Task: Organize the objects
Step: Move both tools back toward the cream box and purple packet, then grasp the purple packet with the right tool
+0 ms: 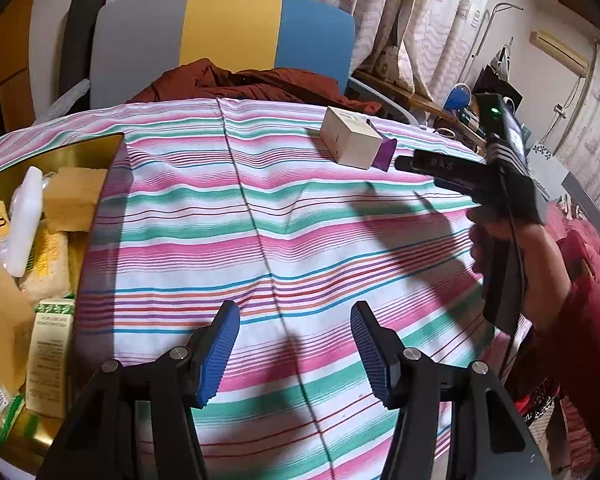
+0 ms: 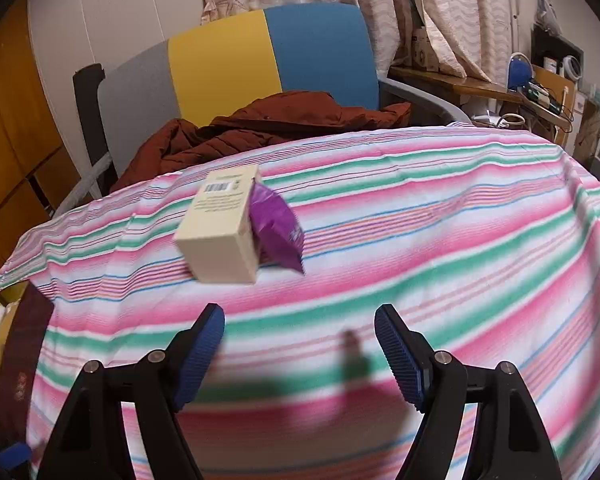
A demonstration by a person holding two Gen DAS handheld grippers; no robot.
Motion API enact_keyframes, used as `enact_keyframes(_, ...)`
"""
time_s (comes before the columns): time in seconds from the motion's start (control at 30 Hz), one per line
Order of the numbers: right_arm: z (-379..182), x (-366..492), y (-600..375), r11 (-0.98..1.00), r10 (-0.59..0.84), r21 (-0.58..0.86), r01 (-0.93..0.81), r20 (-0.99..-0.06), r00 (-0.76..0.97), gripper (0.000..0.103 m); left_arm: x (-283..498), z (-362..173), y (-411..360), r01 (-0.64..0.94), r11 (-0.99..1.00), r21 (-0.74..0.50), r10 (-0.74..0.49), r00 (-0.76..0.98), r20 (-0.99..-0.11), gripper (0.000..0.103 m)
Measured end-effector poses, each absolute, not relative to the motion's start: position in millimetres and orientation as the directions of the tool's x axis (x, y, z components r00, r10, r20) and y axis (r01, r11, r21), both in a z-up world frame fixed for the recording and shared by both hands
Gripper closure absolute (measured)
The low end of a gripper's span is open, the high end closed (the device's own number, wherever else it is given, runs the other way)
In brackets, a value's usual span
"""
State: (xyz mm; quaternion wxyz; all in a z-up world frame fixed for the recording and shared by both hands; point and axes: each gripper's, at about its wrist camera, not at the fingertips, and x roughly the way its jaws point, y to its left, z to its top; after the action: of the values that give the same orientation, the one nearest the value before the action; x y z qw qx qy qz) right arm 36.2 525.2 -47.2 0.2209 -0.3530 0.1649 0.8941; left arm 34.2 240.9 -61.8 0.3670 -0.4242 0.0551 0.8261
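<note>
Plainly, both grippers hang empty over the striped cloth (image 1: 260, 216) that covers the surface. The left gripper (image 1: 296, 354) has its 2 blue-padded fingers (image 1: 216, 356) spread about halfway, with only cloth showing between them and nothing touched. The right gripper (image 2: 300, 356) shows 2 fingers (image 2: 400, 356) spread a little wider, again with nothing between them; in the left wrist view it appears at 3 o'clock, held in a person's hand (image 1: 512, 248) with a red sleeve.

Only 2 loose things lie on the cloth: 1 cream carton box (image 2: 222, 226) with a barcode on top, and 1 purple foil packet (image 2: 278, 232) touching its right side. From the right gripper they sit at 11 o'clock, apart from the fingers; from the left gripper, at 1 o'clock and farther off.

At 9 o'clock in the left wrist view stands 1 gold-walled tray (image 1: 80, 152), already crowded with a white bottle (image 1: 24, 220), cardboard boxes and packets too jumbled to count. Behind the surface, at 12 o'clock, 1 grey, yellow and blue chair (image 1: 228, 36) carries a rust-brown jacket (image 1: 256, 84).
</note>
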Motion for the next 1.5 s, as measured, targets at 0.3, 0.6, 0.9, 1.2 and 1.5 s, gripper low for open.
enact_keyframes(0.3,-52.2,-8.9,549.8,-0.864,0.268,0.118,-0.489,-0.714,-0.647,0.024,35.6,-62.5,243.4,-0.651,-0.728,-0.215,0.553,-0.372,-0.746,0.044)
enact_keyframes(0.6,-59.8,3.4,580.4,-0.785,0.343,0.127,-0.606,-0.725,-0.597,0.027,33.5,-63.3,245.4,-0.645,-0.731,-0.221,0.551,-0.368,-0.749,0.044)
enact_keyframes(0.9,-48.6,-6.4,581.0,-0.830,0.329,0.103,-0.548,-0.704,-0.630,0.027,42.3,-59.8,255.4,-0.680,-0.707,-0.192,0.555,-0.366,-0.747,0.044)
enact_keyframes(1.2,-66.3,-39.1,602.6,-0.860,0.250,0.123,-0.495,-0.745,-0.619,0.034,30.7,-59.0,266.0,-0.675,-0.714,-0.187,0.544,-0.366,-0.755,0.044)
enact_keyframes(1.5,-73.1,-19.9,605.5,-0.819,0.260,0.166,-0.550,-0.747,-0.612,0.064,-0.2,-47.5,320.5,-0.708,-0.684,-0.173,0.564,-0.364,-0.741,0.044)
